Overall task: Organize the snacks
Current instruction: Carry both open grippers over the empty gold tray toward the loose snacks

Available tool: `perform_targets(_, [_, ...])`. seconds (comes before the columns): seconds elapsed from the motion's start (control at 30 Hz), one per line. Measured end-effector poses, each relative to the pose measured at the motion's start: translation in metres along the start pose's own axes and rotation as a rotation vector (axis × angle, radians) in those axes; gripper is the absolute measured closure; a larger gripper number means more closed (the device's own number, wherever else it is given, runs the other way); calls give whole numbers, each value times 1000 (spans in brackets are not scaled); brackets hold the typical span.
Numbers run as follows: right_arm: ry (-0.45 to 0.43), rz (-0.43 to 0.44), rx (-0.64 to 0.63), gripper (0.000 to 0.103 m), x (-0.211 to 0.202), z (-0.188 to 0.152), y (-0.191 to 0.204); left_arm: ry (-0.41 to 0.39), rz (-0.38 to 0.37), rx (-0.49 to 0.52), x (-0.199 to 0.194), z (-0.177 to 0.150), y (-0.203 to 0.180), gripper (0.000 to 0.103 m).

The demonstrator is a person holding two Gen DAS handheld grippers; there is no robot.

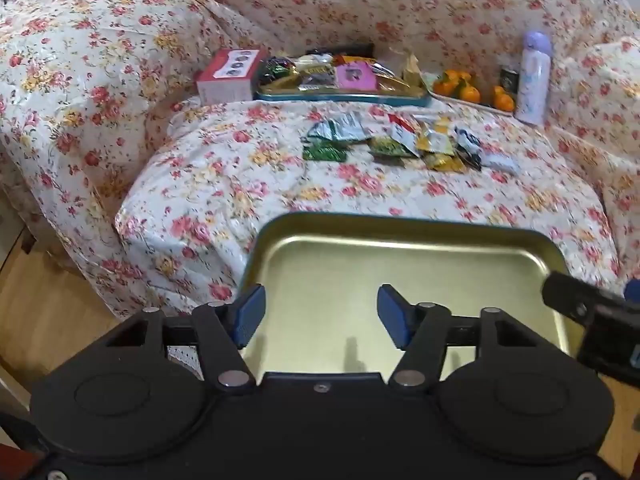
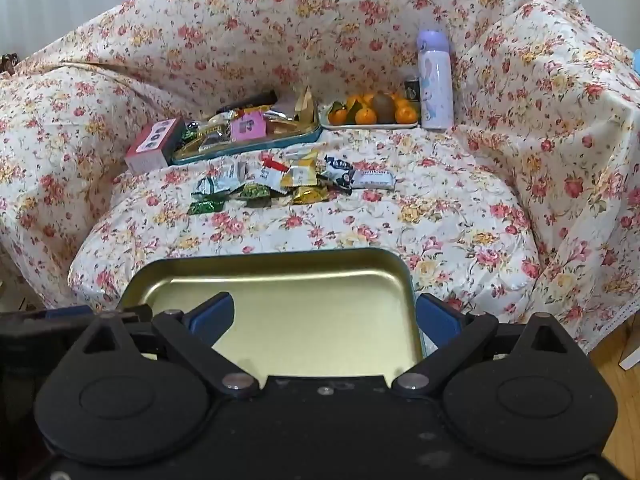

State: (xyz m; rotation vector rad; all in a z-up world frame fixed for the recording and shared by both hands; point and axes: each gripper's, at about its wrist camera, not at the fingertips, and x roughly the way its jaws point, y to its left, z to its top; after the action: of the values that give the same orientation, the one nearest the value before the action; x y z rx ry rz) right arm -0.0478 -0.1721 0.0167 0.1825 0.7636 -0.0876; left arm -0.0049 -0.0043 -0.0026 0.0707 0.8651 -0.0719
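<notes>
An empty gold tin tray [image 1: 400, 264] [image 2: 280, 280] with a dark rim sits at the front edge of the floral sofa seat. My left gripper [image 1: 320, 314] is open. Its left pad is at the tray's left rim and its right pad is over the tray floor. My right gripper [image 2: 324, 318] is open wide, astride the tray's right wall, and neither pad presses on it. Several loose wrapped snacks [image 1: 400, 144] [image 2: 288, 184] lie in a pile mid-seat. Behind them a teal tray [image 1: 340, 98] [image 2: 248, 148] is full of snacks.
A pink box [image 1: 230, 76] [image 2: 154, 144] stands left of the teal tray. A plate of oranges [image 1: 468, 88] [image 2: 368, 114] and a lilac bottle [image 1: 534, 80] [image 2: 436, 84] stand at the back right. Sofa arms rise on both sides. Wooden floor [image 1: 40, 300] lies below.
</notes>
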Motion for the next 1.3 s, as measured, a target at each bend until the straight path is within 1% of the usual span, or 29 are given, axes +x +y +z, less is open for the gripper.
perform_targets(0.03, [-5,0,-1,1,-1,-1,1,-9,-10,-24,-1,-9,1,42])
perform_targets(0.07, [-9,0,-2,1,-3,-1,3,4,-14,-10,-2,-10,-1,42])
perform_targets(0.1, [19,7,1,1,4,-9,0,1,-19,-2,-4,-11,-2,43])
perform_targets(0.13, [20,9,4,1,4,-11,0,1,-24,-9,-5,-9,-2,43])
perform_targets(0.17, [23,11,6,1,3,-13,-1,-12,-14,-9,-7,-9,-1,43])
perform_targets(0.23, [82,-10,-10,1,8,0,3,-25,6,-6,-10,-6,0,43])
perform_targets(0.27, [86,-13,-11,1,8,0,3,-33,19,-12,-10,-9,-3,43])
perform_targets(0.37, [94,-14,-11,1,5,-2,-5,-36,17,-32,-9,-9,1,43])
perform_targets(0.47, [114,-33,-20,1,10,1,4,-44,23,-46,-10,-10,3,43])
perform_targets(0.6, [131,-29,-26,1,10,1,5,-46,4,-39,-12,-10,1,43])
perform_targets(0.7, [139,-29,-31,1,11,1,7,-60,4,-32,-14,-10,-3,43])
perform_targets(0.83, [139,-38,-32,1,12,0,6,-73,7,-34,-17,-10,-2,43])
perform_targets(0.97, [135,-66,-25,1,15,0,5,-72,3,-40,-16,-10,-1,43])
perform_targets(1.23, [75,-85,-15,2,12,1,6,-61,-4,-30,-15,-10,-4,43])
perform_targets(1.3, [88,-87,-31,2,14,3,7,-61,-3,-29,-15,-10,-4,43])
